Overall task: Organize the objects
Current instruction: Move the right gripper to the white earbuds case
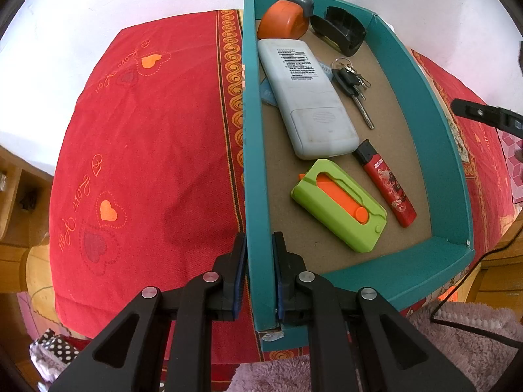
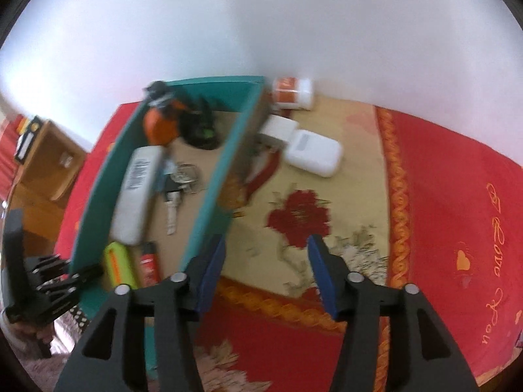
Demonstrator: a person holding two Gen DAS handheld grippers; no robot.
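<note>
A teal cardboard box lies on a red bedcover. Inside it are a white remote, a bunch of keys, a red lighter, a green and orange case, an orange tape measure and a black object. My left gripper is shut on the box's left wall near its front corner. My right gripper is open with nothing between its fingers, above the flowered cloth to the right of the box. Further right lie a white case, a white adapter, red-handled pliers and an orange-labelled jar.
A white wall stands behind the bed. A wooden cabinet is on the left. A pink fluffy rug and a black cable lie below the bed's near edge. The right wrist view is blurred.
</note>
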